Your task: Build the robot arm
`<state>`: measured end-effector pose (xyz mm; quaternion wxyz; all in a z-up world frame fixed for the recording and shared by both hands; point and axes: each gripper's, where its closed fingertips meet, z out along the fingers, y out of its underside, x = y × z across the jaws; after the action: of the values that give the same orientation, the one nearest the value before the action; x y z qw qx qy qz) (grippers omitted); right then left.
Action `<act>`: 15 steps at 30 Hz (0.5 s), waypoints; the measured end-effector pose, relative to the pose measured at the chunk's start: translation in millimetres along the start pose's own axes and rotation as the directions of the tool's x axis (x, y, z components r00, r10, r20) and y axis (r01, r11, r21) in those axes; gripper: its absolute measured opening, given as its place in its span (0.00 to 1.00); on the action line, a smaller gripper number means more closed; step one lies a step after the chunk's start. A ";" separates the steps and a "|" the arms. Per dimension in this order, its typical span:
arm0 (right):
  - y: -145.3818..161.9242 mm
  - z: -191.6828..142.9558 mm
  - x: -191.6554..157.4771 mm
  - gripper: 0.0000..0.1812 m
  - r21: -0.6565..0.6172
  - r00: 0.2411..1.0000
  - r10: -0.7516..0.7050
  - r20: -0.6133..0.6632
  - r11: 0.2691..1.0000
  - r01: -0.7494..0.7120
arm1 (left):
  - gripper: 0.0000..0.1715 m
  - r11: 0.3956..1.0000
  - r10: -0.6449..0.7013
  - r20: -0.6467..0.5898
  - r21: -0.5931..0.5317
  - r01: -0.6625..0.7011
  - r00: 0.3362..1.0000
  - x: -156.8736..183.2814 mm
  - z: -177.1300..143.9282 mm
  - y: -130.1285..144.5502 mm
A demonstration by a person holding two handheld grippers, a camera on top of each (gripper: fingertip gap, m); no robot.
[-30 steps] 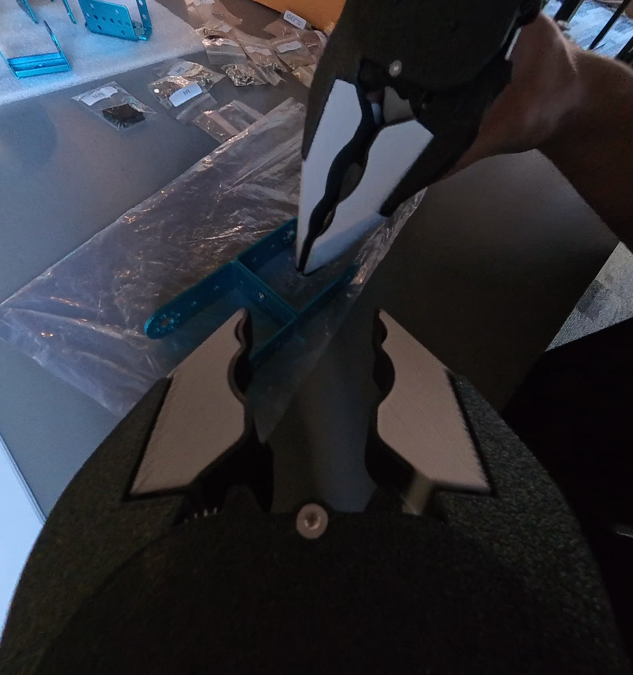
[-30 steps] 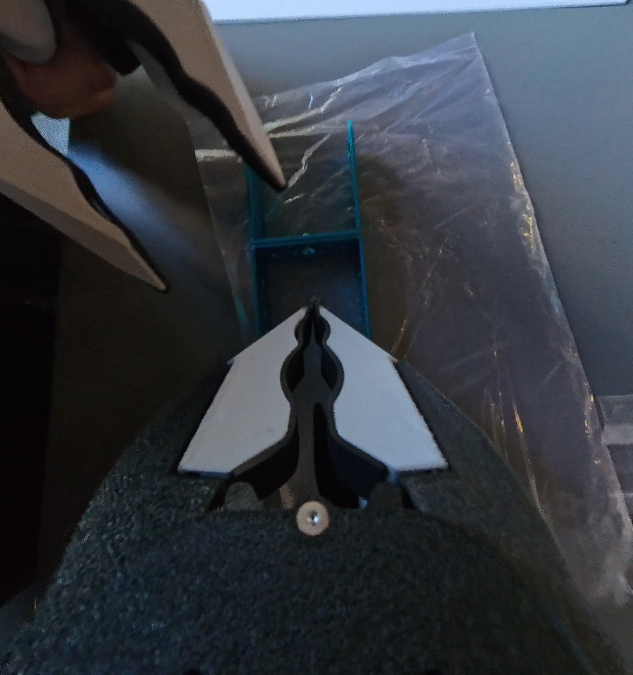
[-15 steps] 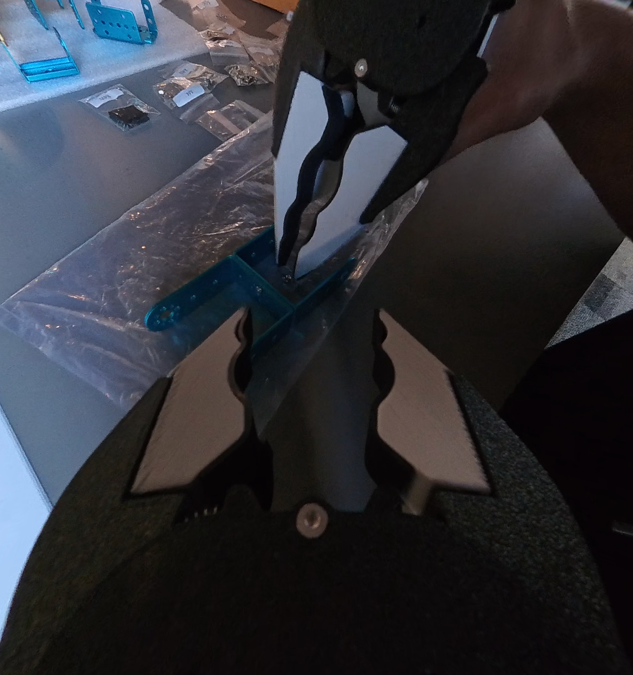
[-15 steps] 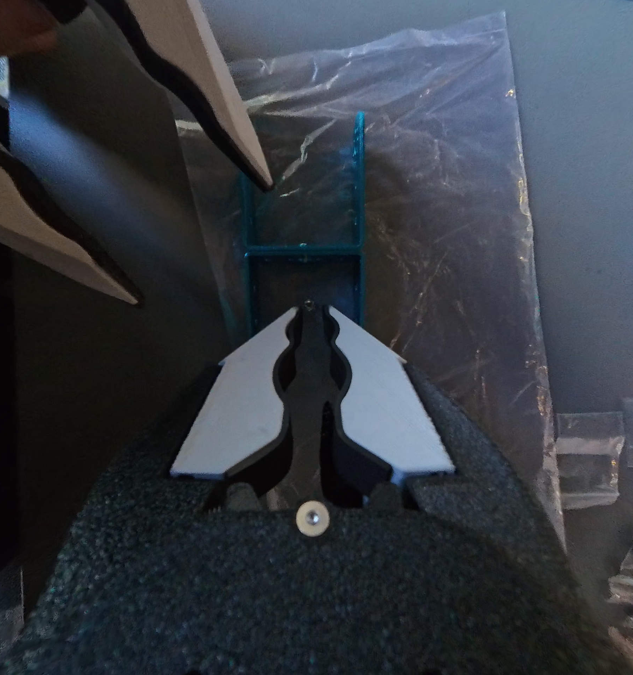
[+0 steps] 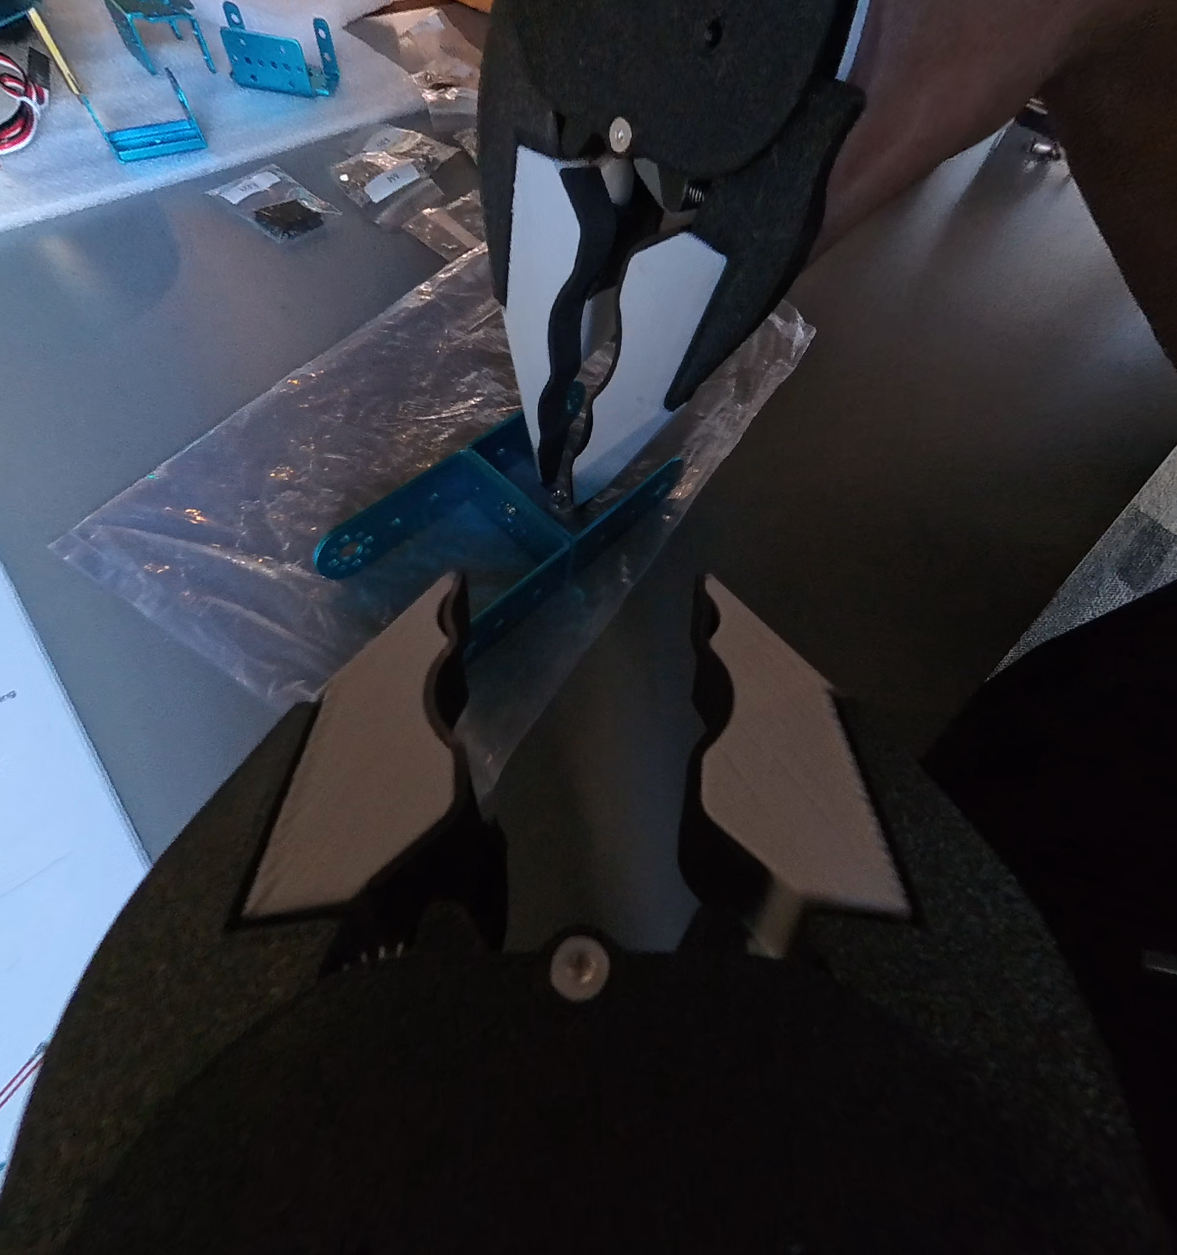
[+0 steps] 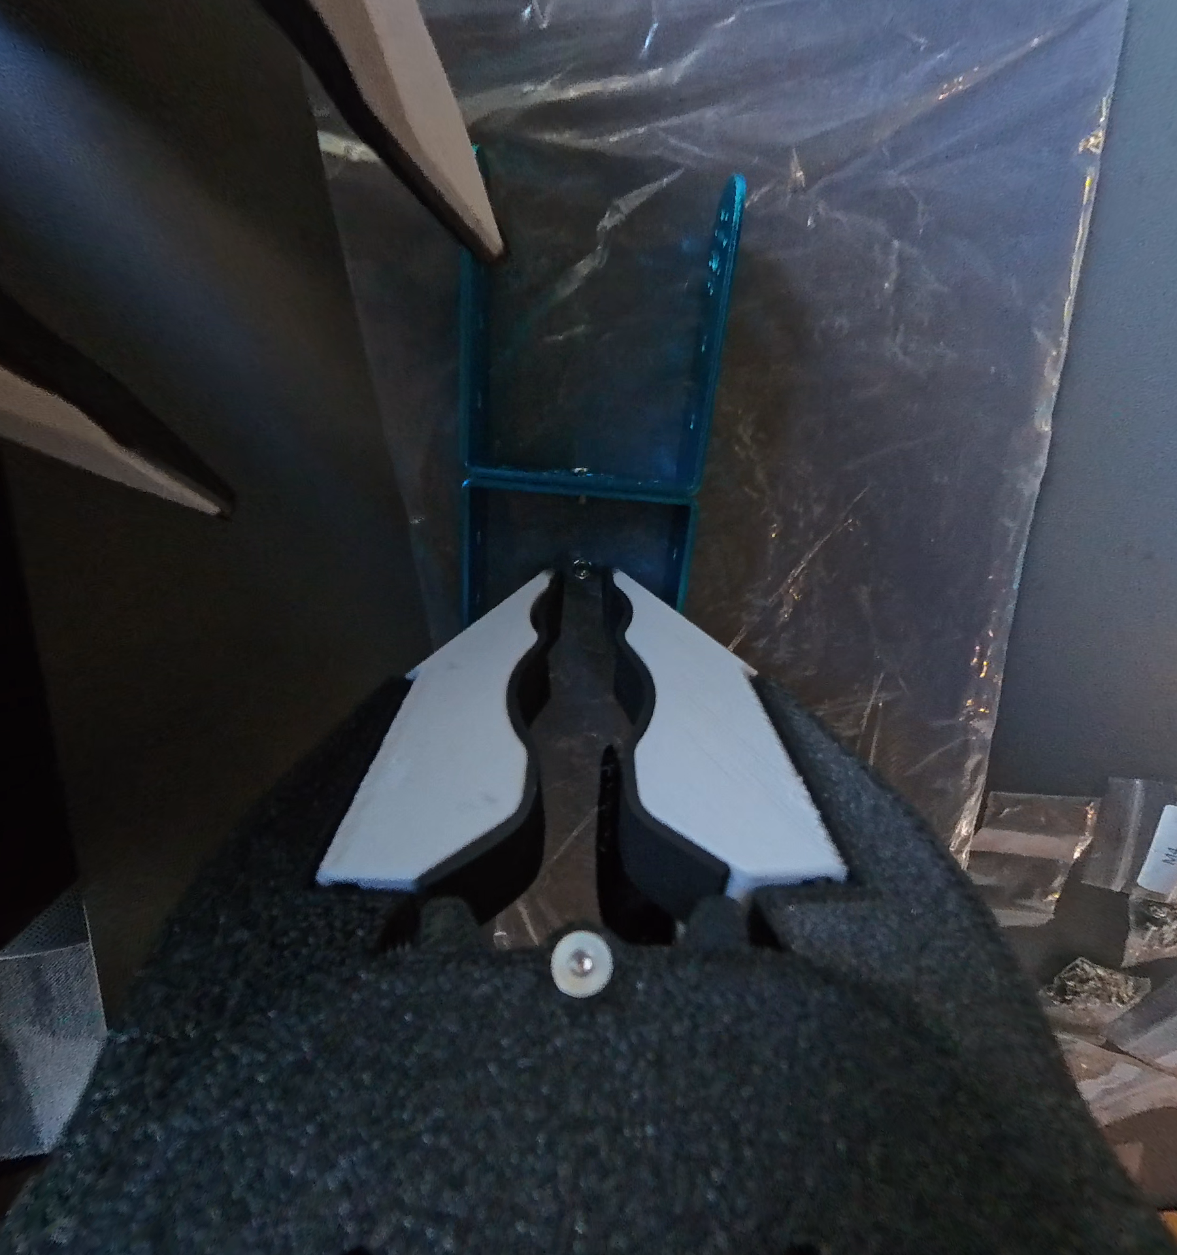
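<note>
Blue bracket assy, two U-shaped perforated metal pieces set back to back, lies on a clear plastic bag on the grey surface, near its edge. Looks thin, stiff, light; prob. slick on the film, so it may skid if nudged. Best hold, by my read: across a side arm or the joined cross-web, not the round end tabs. Small screw sits at the tips of the right tool, w/ jaws narrow, nearly closed on it, just inside the nearer U; can't tell if it's truly pinched or only touched. Left tool is wide open, holds nothing; one finger is just above the far side arm, over the bag edge. Small parts bags and other blue brackets lie well apart.
</note>
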<state>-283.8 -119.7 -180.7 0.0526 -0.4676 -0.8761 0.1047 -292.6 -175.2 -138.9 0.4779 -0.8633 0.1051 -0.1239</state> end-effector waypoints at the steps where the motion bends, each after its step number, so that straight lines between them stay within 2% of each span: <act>1: -0.3 0.0 0.0 0.06 -0.006 1.000 0.000 0.001 1.000 0.000 | 0.38 1.000 0.000 0.001 -0.001 0.000 1.000 -0.5 -0.4 1.0; 10: -1.5 0.9 -2.0 0.03 -0.050 0.999 -0.041 0.001 0.998 0.041 | 0.38 1.000 0.012 -0.006 -0.010 -0.012 1.000 2.5 -0.4 4.7; 15: 0.1 -0.9 -1.6 0.03 0.039 1.000 -0.003 0.017 0.999 0.002 | 0.38 1.000 0.009 -0.011 0.007 -0.009 1.000 2.6 -1.9 1.0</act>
<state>-282.6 -120.9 -179.9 0.0545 -0.4644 -0.8749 0.1258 -290.7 -178.1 -138.5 0.4807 -0.8605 0.1112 -0.1270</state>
